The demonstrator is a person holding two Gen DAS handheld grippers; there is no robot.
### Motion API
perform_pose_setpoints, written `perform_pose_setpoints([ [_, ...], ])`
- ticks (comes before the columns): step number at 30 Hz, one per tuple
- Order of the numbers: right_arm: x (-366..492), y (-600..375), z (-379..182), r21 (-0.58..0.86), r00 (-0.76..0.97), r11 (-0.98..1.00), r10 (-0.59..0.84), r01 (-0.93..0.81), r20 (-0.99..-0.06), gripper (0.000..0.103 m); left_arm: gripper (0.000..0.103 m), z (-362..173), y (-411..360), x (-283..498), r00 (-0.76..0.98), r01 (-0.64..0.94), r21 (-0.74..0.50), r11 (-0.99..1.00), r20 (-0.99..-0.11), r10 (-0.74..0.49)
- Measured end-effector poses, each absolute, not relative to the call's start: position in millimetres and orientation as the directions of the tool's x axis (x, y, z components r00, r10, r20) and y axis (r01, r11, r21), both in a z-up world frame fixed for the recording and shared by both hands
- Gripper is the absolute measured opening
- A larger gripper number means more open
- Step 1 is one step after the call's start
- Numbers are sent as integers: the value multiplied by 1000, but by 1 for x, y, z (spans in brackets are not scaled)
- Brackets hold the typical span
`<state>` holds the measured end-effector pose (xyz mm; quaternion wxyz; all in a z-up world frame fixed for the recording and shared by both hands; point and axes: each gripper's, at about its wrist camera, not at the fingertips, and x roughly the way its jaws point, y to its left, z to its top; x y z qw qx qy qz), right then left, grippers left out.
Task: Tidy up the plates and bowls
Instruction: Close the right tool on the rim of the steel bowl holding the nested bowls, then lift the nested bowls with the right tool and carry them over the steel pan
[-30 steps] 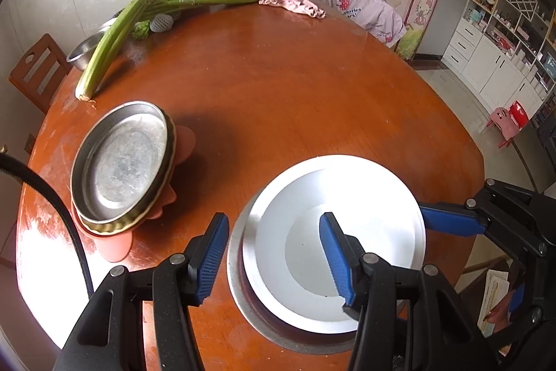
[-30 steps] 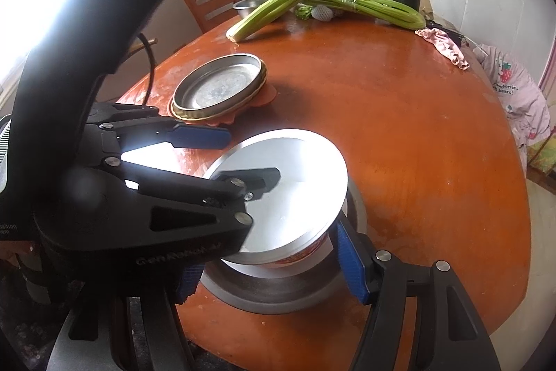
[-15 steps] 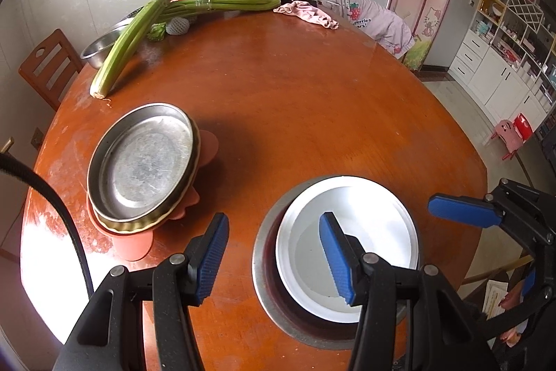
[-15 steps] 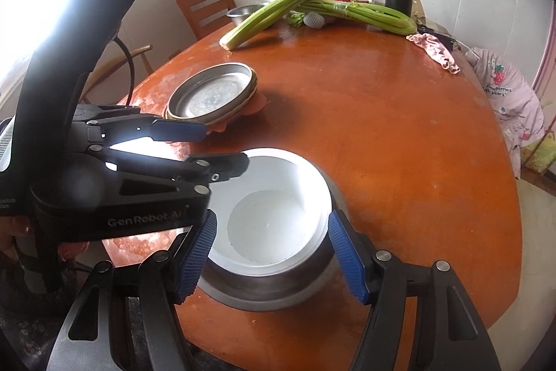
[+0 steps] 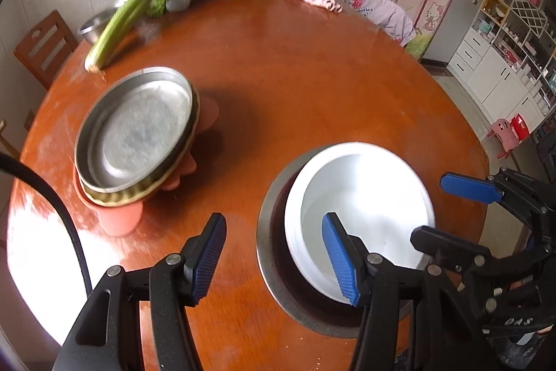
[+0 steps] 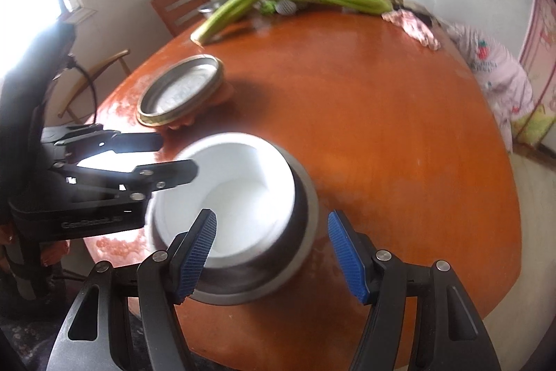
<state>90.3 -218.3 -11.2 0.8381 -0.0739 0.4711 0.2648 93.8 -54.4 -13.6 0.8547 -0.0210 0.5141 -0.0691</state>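
Our left gripper (image 5: 274,256) is opening, and our right gripper (image 6: 272,258) stands half open; both hold nothing. The white bowl (image 5: 361,214) sits nested in the steel bowl (image 5: 274,252) near the tabletop's (image 5: 312,86) edge. A careless nudge could push both bowls off.

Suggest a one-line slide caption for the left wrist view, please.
White bowl nested in a steel bowl on the round table, left tongs opening over its rim.

A glossy wooden table (image 5: 312,86) is seen, a smooth white bowl (image 5: 361,197) being nested in a dull metal bowl (image 5: 271,249).
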Motion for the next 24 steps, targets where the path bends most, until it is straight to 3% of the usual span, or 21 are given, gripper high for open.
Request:
perform_pose_setpoints([
  [7,93,-217,-29,209,340,837,415,-505,-844,69,59,-30,-52,97,418,83,-168,982,-889,-188],
  [14,93,-210,-34,205,327,830,414,-519,-850,72,59,-47,-57,105,354,88,-224,971,-904,-240],
  [24,99,-203,-39,211,310,831,410,-515,-858,71,52,-52,-56,110,330,89,-285,954,-896,-298],
])
